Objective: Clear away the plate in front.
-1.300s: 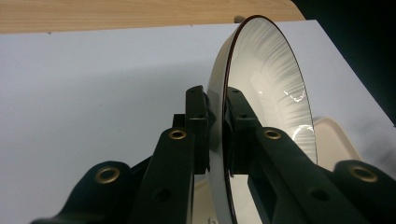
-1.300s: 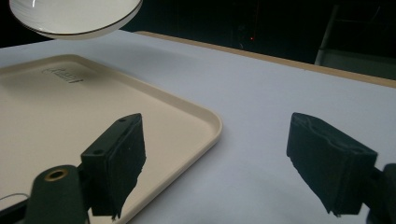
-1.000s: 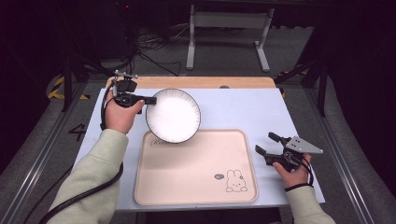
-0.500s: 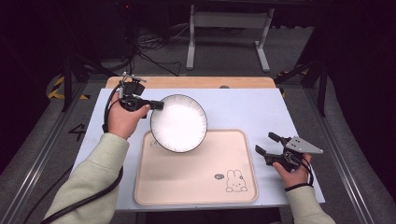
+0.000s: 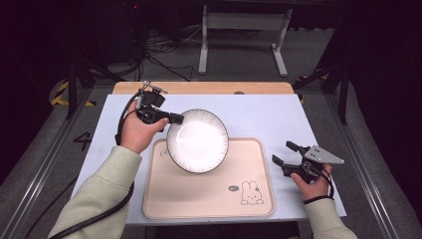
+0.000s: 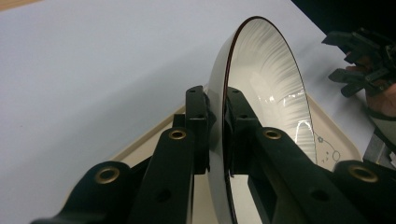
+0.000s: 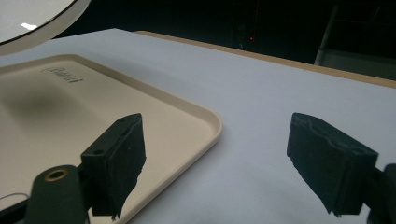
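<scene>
In the high view we see a person's two hands at a table covered with a pale blue sheet [image 5: 278, 117]. Left of the frame's centre, the left gripper [image 5: 175, 119] has its jaws clamped together on the rim of a white bowl [image 5: 197, 141] with a thin dark edge. The bowl sits directly to the right of that gripper in the frame, tilted so its inside faces up toward the camera. It hangs over the upper left corner of a beige tray [image 5: 259, 199], which lies at the lower centre and carries a small rabbit drawing near its lower right.

In the left gripper view we see the bowl [image 6: 268, 93] standing on edge between the two black jaws, one pad on its outer wall and one on its ribbed inner wall.

At the lower right of the high view, the right gripper [image 5: 284, 154] rests just beside the tray's right edge, well apart from the bowl. In the right gripper view we see its jaws spread wide with nothing between them, above the tray's corner [image 7: 212, 122].
</scene>
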A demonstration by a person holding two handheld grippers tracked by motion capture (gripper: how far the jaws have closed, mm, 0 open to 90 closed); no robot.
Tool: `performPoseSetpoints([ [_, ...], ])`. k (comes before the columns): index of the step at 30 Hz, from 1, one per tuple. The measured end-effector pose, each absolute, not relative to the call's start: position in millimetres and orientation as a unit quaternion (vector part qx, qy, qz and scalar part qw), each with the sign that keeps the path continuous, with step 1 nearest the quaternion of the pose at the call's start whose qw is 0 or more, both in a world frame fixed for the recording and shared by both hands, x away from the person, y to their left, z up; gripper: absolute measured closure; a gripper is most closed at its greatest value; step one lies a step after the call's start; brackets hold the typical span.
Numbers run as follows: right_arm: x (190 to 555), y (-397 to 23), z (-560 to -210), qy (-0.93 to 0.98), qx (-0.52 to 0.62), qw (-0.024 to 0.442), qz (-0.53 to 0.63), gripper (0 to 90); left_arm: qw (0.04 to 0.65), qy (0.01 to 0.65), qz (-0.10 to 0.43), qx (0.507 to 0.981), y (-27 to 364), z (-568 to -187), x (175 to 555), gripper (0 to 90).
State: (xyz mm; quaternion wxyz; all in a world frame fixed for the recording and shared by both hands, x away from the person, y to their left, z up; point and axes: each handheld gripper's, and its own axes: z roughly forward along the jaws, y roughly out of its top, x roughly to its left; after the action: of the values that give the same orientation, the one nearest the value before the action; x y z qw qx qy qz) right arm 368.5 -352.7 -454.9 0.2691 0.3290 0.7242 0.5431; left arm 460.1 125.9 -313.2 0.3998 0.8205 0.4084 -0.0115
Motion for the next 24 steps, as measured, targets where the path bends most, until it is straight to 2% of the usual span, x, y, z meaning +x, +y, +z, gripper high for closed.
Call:
performPoseSetpoints([
  [24, 367.9, -352.1, -454.8, 0.725, 0.329, 0.27, 0.541, 20.3, 0.377, 0.39, -0.062, 0.838, 103.4, -354.8, 454.8, 82.3],
])
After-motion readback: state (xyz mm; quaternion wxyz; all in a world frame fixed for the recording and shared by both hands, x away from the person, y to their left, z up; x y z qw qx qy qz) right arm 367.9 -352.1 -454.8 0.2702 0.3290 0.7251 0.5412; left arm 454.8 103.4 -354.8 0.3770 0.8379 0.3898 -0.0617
